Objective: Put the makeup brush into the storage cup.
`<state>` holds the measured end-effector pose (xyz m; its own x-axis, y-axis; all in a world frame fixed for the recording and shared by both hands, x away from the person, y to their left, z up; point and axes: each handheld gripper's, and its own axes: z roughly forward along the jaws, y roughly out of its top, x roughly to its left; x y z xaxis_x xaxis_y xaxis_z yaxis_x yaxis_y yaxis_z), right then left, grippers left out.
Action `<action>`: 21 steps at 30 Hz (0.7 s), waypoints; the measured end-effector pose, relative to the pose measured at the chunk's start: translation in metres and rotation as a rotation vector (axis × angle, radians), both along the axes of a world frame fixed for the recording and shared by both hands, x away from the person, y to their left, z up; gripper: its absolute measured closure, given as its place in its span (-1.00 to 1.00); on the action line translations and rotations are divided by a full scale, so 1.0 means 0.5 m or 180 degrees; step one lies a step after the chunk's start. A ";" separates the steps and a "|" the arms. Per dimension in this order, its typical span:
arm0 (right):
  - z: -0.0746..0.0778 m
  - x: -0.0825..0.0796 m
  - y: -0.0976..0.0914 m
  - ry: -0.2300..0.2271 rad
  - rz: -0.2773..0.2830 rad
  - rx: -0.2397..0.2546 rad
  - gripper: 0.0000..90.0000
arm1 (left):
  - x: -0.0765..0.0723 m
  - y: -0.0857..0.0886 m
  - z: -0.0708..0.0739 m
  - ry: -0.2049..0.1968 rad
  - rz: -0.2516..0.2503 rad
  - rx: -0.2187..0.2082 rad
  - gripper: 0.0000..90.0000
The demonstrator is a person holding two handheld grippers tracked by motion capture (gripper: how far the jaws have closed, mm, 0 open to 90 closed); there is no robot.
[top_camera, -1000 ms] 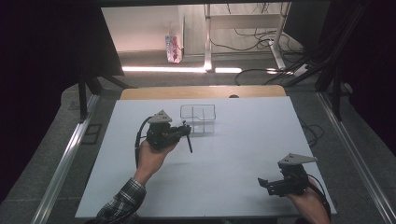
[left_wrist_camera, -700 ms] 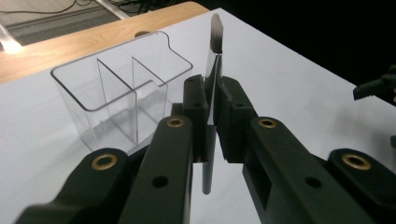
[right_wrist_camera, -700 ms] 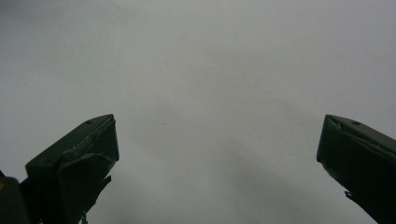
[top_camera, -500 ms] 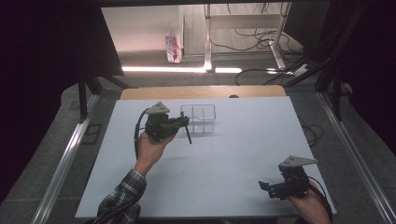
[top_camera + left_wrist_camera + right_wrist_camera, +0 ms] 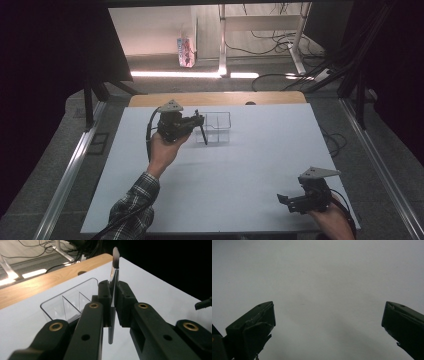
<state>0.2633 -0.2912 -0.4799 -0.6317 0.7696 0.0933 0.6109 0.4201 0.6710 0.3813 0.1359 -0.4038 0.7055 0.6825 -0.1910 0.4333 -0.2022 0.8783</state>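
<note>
a: the left gripper (image 5: 196,121) is clamping a thin brush (image 5: 113,293), jaws squeezed tight on the middle of its handle.

b: which way is it running?

a: its long axis is crossing the jaws. in the left gripper view the bristle end is sticking up past the pads and the butt is hanging below them. from the high view the brush (image 5: 200,128) is slanting down toward the table (image 5: 260,165).

b: and the organiser?

a: the clear tray (image 5: 65,305) is sitting just ahead of the jaws and off to their left in that same view, with thin walls splitting it into compartments. in the high view the tray (image 5: 216,127) is lying right beside the brush's lower end, on the far side of the gripper from the hand. i'm judging that the next move is hanging on that: the brush is needing to come over an open cell before the grip is eased.

b: anything in the cells?

a: they're looking bare from here, though clear plastic is making that hard to swear to.

b: the other hand?

a: the right gripper (image 5: 295,201) is resting well away, near the table's close edge, jaws spread wide with nothing between them, facing plain white surface. the left is by far the nearer to the tray.
</note>
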 end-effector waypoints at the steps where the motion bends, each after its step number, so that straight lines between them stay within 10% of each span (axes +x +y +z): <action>1: 0.000 0.000 0.000 0.0000 -0.0002 -0.0003 -1.00 | 0.003 0.000 0.002 -0.0010 0.0006 0.0001 0.85; 21: 0.002 0.001 -0.001 -0.0045 -0.0022 0.0000 -1.00 | 0.042 -0.008 0.031 -0.0088 0.0064 -0.0062 0.85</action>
